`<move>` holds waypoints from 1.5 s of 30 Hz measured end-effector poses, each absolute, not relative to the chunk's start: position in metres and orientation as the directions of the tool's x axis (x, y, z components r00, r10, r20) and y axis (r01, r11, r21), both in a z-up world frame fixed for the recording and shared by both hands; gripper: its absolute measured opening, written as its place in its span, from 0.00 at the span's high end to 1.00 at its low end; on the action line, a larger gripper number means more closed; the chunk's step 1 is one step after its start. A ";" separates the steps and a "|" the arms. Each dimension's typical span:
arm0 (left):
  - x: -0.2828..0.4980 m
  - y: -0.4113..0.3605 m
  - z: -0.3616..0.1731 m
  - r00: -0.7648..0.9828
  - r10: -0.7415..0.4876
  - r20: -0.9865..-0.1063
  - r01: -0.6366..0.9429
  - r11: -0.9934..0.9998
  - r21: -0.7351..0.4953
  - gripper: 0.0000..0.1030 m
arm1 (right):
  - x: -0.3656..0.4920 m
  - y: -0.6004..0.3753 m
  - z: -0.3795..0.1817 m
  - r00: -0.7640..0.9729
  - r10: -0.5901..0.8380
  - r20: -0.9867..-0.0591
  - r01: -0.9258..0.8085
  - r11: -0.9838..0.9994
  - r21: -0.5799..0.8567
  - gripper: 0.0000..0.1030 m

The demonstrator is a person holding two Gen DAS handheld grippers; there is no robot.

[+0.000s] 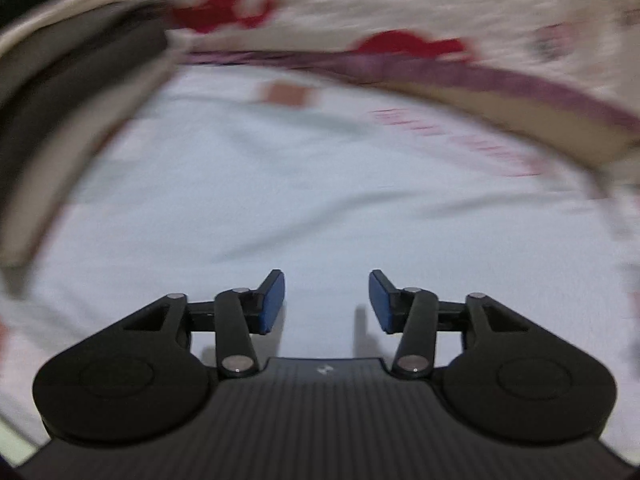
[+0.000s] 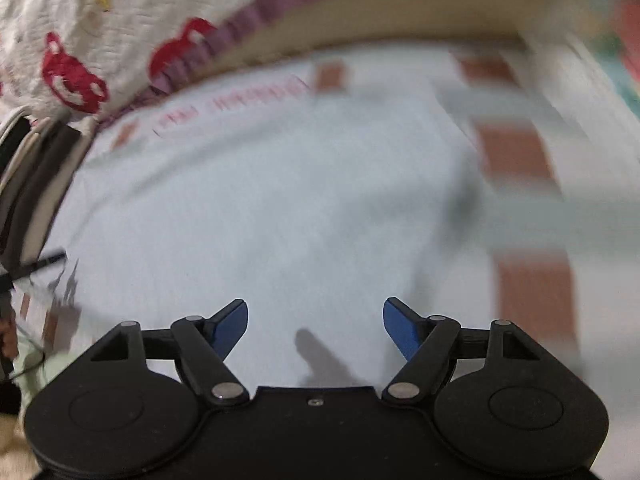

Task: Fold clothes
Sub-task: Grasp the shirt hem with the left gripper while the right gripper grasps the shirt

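A pale blue-white garment lies spread flat in front of both grippers, with faint red lettering near its far edge. It also shows in the right wrist view. My left gripper is open and empty, just above the cloth. My right gripper is open and empty, low over the same cloth. Both views are blurred by motion.
A white quilt with red prints and a purple border lies beyond the garment. A dark folded stack sits at the left. A sheet with brown-red squares lies to the right.
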State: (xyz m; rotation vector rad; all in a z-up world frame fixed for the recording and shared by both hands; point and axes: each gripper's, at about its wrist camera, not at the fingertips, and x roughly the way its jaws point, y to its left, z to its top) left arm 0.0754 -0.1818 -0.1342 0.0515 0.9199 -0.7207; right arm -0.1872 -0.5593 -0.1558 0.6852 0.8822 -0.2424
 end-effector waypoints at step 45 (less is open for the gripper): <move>-0.044 -0.276 -0.178 -0.239 -0.836 -0.495 0.397 0.381 -0.835 0.92 | -0.272 -0.400 -0.146 0.609 -0.057 -0.791 -0.088 0.986 -0.138 0.33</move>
